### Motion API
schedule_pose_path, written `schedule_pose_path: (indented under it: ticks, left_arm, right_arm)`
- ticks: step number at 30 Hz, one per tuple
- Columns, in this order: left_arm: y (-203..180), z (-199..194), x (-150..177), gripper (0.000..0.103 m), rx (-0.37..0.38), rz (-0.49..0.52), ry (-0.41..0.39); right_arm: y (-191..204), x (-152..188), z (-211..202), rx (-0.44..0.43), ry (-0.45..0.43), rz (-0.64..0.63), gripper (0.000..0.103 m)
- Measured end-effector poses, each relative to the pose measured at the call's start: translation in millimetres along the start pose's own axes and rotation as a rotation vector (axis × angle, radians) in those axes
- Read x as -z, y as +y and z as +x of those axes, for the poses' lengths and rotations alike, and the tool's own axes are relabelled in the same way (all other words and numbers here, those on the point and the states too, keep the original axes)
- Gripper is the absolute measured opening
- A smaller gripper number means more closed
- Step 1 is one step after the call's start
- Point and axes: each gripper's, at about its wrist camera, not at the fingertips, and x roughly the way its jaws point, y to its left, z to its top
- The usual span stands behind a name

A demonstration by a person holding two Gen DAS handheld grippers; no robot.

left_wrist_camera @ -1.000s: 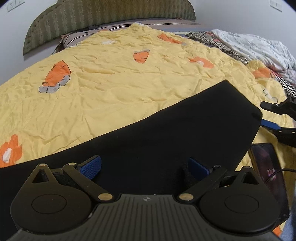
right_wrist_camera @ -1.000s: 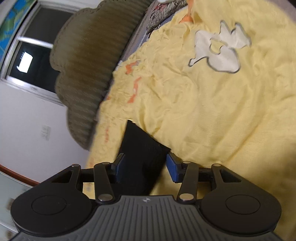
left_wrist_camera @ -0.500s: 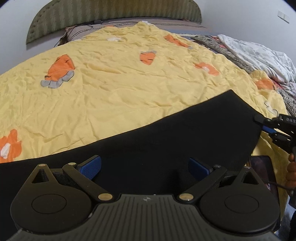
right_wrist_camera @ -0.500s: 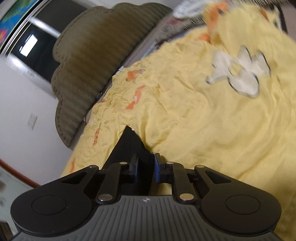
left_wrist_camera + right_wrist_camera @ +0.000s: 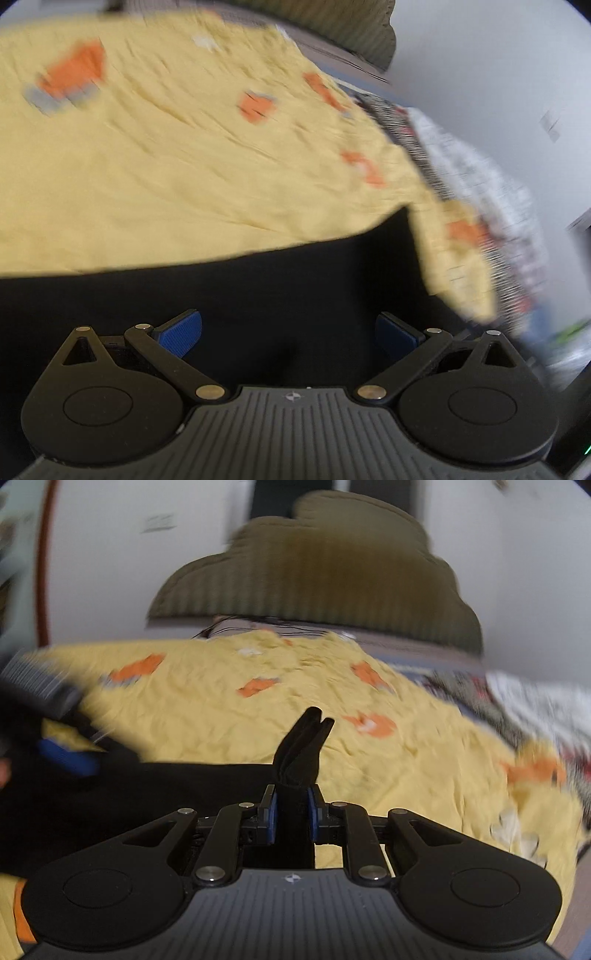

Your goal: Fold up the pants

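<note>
The left wrist camera is looking down, close over the black pants (image 5: 258, 288), toward the bed's (image 5: 166, 177) far right corner. The right wrist camera is facing the headboard (image 5: 317, 572) from low over the bed's near edge. Both are sharing the yellow cover and pants.

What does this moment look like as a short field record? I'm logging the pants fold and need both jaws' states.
surface: yellow bedspread with orange patches
garment: black pants lying flat on it
right gripper: jaws shut on a bunched edge of the pants, fabric sticking up past the pads
left gripper: jaws open above the pants, nothing between them
background: olive headboard
image quality: motion blur in both views
</note>
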Motion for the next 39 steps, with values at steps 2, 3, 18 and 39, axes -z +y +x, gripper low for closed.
schedule_pose_path:
  ticks: [2,3,18,39]
  left_arm:
    - [-7.0,14.1,-7.3,0.101,0.094,-0.043,0.026]
    - [-11.3,20.6,-9.9,0.101,0.123,-0.057,0.036]
    - [-5.2,108.1,-24.9,0.020,0.241,-0.303,0.177]
    - [-16.1,91.1,-24.7,0.010,0.186,-0.207,0.114]
  right_arm:
    - [11.8,1.0,-1.5,-0.005,-0.001,-0.057,0.016]
    - [15.0,1.8,-2.1,-0.008,-0.001,-0.068,0.016]
    - [28.4,15.0,-0.7,0.021,0.033,-0.215,0.064]
    - [35.5,20.2,2.0,-0.018,0.029,-0.274,0.009]
